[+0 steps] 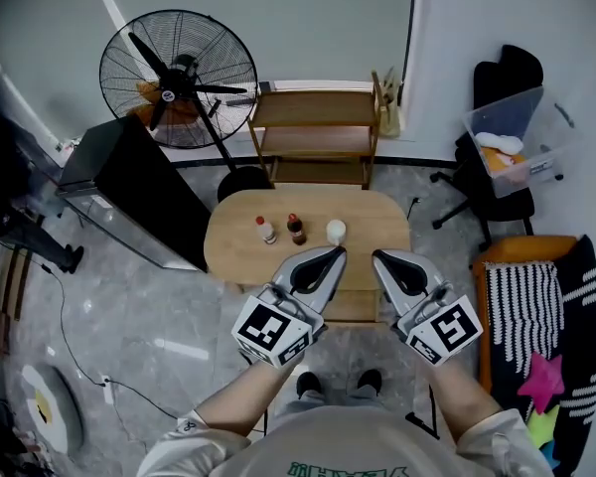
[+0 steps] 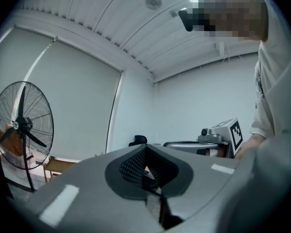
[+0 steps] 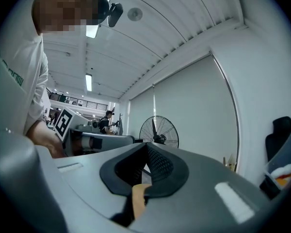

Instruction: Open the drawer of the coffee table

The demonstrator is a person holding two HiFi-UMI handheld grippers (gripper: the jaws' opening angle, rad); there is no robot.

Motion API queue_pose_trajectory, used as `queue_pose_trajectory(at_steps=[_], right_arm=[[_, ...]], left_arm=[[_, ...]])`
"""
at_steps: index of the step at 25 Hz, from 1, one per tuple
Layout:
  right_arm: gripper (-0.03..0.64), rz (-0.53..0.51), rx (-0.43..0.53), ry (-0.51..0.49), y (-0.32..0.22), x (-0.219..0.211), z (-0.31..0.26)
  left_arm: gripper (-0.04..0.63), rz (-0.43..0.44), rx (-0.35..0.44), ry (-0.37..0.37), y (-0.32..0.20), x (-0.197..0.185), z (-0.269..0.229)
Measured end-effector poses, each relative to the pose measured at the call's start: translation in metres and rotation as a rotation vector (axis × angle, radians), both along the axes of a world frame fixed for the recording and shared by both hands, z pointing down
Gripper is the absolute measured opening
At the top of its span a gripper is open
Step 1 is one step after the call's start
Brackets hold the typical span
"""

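Observation:
The wooden coffee table (image 1: 238, 251) stands in front of me in the head view, oval-topped. Under its near edge, a wooden panel (image 1: 354, 307) that looks like the drawer front shows between my two grippers. My left gripper (image 1: 336, 253) is held level over the table's front edge, jaws shut and empty. My right gripper (image 1: 379, 257) hovers beside it, also shut with nothing in it. In the left gripper view the left gripper (image 2: 145, 149) has its jaws together, and the right gripper's marker cube (image 2: 230, 131) shows beyond. The right gripper view shows the right gripper (image 3: 146, 147) with its jaws closed too.
Two small bottles (image 1: 265, 230) (image 1: 296, 229) and a white cup (image 1: 336, 232) stand on the tabletop. Behind the table are a floor fan (image 1: 179, 78), a wooden shelf (image 1: 318, 132) and a black cabinet (image 1: 129, 192). A chair with a plastic box (image 1: 517, 137) and a striped cushion (image 1: 521, 301) sit at the right.

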State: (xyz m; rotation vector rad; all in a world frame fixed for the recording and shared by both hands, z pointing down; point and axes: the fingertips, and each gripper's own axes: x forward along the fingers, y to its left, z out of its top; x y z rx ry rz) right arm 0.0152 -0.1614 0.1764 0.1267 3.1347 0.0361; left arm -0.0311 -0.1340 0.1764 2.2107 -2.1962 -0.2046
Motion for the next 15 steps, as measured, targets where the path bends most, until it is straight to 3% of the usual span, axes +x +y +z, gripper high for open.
queue_pose_trajectory(at_steps=[15], right_arm=[[0.005,-0.017,0.014,0.018,0.013,0.003,0.005]], left_arm=[[-0.002,-0.032,-0.006,0.026,0.012,-0.006,0.009]])
